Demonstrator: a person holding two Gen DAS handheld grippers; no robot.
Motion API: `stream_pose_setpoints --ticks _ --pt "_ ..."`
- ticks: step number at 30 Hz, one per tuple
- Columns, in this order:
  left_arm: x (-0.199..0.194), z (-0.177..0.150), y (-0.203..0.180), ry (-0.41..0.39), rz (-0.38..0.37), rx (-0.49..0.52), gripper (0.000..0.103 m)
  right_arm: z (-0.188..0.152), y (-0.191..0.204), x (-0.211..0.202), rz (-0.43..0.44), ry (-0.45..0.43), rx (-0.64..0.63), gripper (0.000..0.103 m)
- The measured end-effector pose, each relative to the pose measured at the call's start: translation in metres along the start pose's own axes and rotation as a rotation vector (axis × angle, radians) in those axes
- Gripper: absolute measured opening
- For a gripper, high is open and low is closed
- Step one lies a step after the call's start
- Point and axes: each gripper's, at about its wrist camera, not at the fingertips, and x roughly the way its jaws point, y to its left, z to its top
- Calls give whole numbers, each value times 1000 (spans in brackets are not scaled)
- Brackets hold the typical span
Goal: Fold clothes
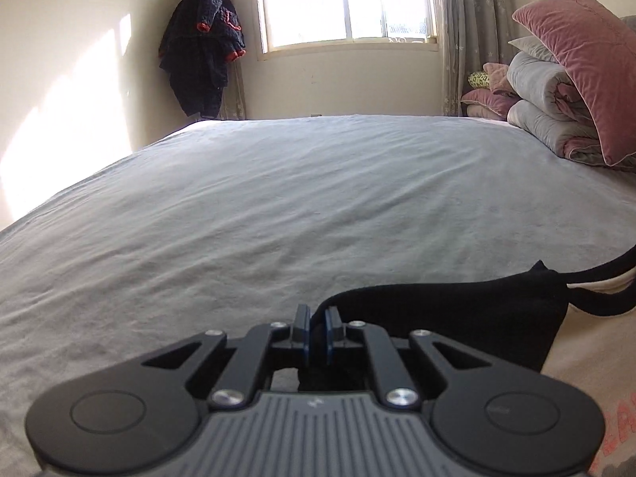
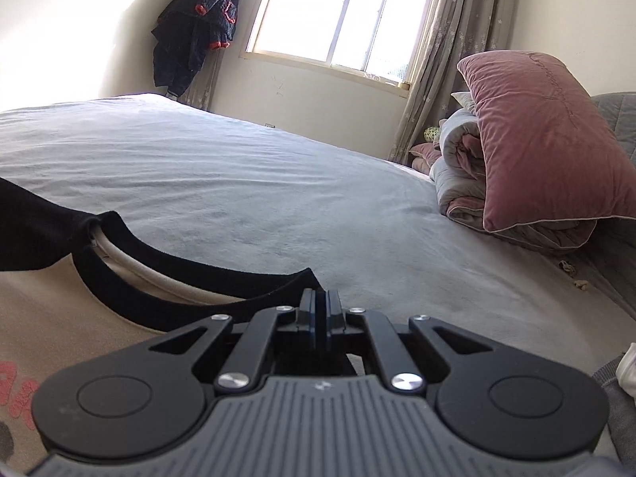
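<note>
Two grippers sit low over the bed [image 1: 278, 198], each pinching a shoulder of the shirt [image 2: 59, 310]. Left gripper [image 1: 317, 328]: jaws narrow, clamped on black cloth that runs off toward 3 o'clock. Right gripper [image 2: 321, 318]: jaws narrow, gripping the black collar edge, tan body spreading toward 9 o'clock. Farther back, at 2 o'clock, a pink pillow [image 2: 548, 135] leans on a folded quilt [image 2: 461, 167]; at 11 o'clock a dark coat [image 1: 202, 47] hangs beside the window [image 1: 342, 0]
</note>
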Motion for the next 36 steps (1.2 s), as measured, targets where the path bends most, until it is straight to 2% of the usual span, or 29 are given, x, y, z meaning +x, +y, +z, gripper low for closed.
stream_pose_setpoints --ticks 2,4,7,10,12,13,14,15,16,24,36 --pt "12 -10 -2 45 5 8 8 -4 7 17 0 66 -11 5" --pt "17 -15 -2 51 10 5 9 -9 9 30 -8 127 -15 5" --pt "17 -15 -5 57 20 11 10 -7 9 35 -28 160 -17 5" --pt "14 -13 -5 67 30 12 16 -5 10 33 -52 176 -10 6" --pt "10 -11 -3 80 34 -3 37 -4 7 25 -50 173 39 19" --pt "6 -9 -2 83 35 -15 42 -3 5 21 -52 170 69 22" --pt "1 -8 -1 86 33 -24 45 -2 2 17 -51 166 92 29" --pt "-5 -7 0 82 22 -27 46 -1 0 11 -47 156 116 38" --pt "-11 -6 0 79 11 -30 47 0 -4 4 -43 148 126 41" --pt "-61 -9 -11 74 -126 -45 63 1 -46 -44 6 158 156 43" --pt "-114 -36 -39 95 -287 -93 68 -21 -89 -111 -3 205 193 48"
